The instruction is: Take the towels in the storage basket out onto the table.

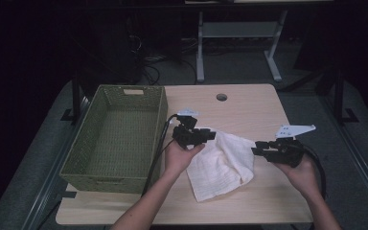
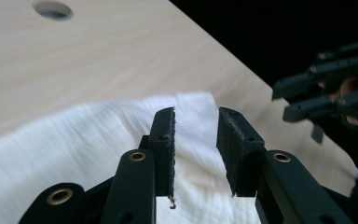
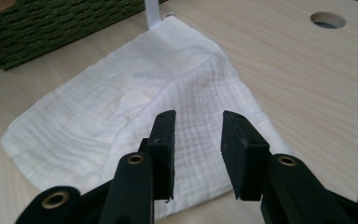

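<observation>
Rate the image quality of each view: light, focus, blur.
High view: dim, the room behind nearly black, only the table, cloth and basket lit. Left gripper view: brighter, the cloth's far edge soft, the right gripper slightly blurred against black. Right gripper view: evenly lit, cloth weave crisp, no glare.

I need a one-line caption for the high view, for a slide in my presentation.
Two hand-held grippers, left and right, both open, at opposite edges of a white cloth beside a green woven basket.

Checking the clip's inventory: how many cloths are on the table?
1. The white cloth lies on the table right of the basket, between the two tools. Nothing shows in the basket.
</observation>
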`<action>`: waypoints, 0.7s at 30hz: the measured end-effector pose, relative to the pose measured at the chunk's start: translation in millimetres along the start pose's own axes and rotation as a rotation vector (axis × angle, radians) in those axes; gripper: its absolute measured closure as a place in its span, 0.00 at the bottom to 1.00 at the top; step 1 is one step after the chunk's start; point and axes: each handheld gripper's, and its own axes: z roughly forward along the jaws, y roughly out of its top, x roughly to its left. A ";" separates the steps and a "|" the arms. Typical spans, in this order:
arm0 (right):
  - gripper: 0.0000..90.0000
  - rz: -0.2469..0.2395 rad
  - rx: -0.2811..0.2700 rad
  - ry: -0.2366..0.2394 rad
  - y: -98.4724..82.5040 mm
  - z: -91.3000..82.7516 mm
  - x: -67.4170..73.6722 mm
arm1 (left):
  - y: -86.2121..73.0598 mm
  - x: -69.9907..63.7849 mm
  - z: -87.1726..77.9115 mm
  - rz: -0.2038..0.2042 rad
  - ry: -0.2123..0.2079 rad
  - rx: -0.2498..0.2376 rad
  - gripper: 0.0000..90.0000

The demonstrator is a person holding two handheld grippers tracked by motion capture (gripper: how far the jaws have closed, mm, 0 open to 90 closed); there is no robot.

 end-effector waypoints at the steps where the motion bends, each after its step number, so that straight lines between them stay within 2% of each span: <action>1: 0.72 0.006 0.001 0.007 -1.8 -0.6 1.4 | -6.5 -2.0 0.4 0.002 -0.004 0.003 0.74; 3: 0.72 0.009 -0.007 0.025 -7.2 -2.8 5.2 | -16.9 -2.9 0.9 -0.010 -0.026 0.012 0.74; 6: 0.71 0.020 -0.007 0.058 -13.4 -4.7 10.8 | -31.0 -4.9 2.2 -0.014 -0.029 0.028 0.75; 13: 0.71 -0.005 0.012 0.112 -24.3 0.3 26.2 | -70.3 -10.5 5.9 -0.026 -0.058 0.095 0.75; 17: 0.69 0.017 0.074 0.142 -33.0 12.9 28.5 | -89.3 -14.4 9.3 -0.022 -0.077 0.148 0.75; 21: 0.68 0.033 0.125 0.153 -42.5 25.3 30.9 | -99.9 -17.3 13.0 0.004 -0.070 0.193 0.75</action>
